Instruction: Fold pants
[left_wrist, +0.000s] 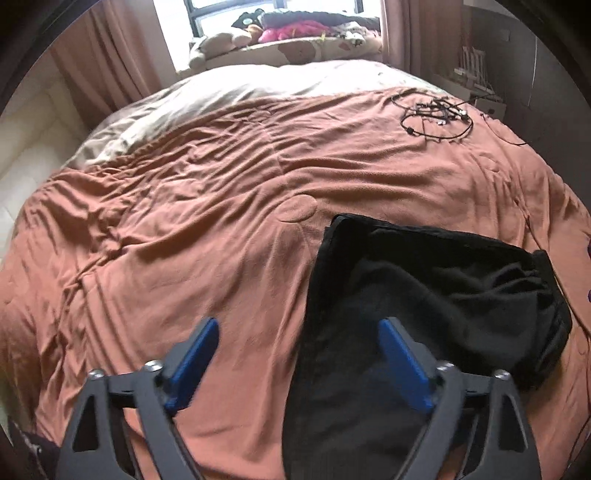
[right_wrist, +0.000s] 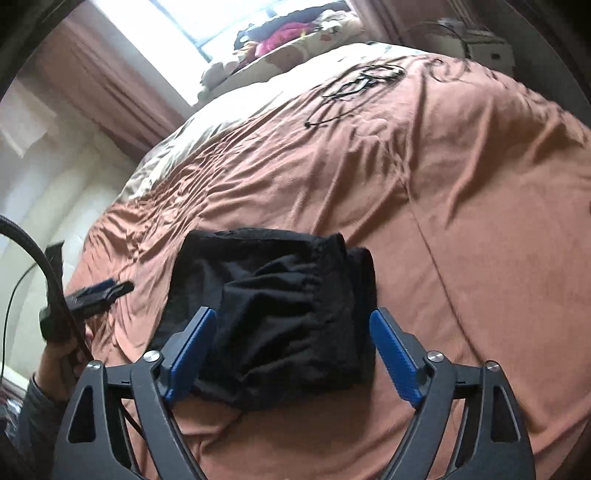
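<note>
The black pants (left_wrist: 424, 306) lie folded into a compact bundle on the rust-orange bedspread (left_wrist: 184, 229). In the left wrist view they sit at the lower right, with the gathered waistband on the right side. My left gripper (left_wrist: 297, 325) is open above the pants' left edge, holding nothing. In the right wrist view the pants (right_wrist: 280, 306) lie in the centre. My right gripper (right_wrist: 291, 321) is open and hovers over their near edge, empty. The left gripper (right_wrist: 99, 291) shows at the far left of that view, beside the pants.
A tangle of black cables (left_wrist: 436, 114) lies on the bedspread at the far right; it also shows in the right wrist view (right_wrist: 358, 83). Stuffed toys and clothes (left_wrist: 280, 33) pile on the window ledge beyond the bed. A cream sheet (left_wrist: 207, 92) covers the far end.
</note>
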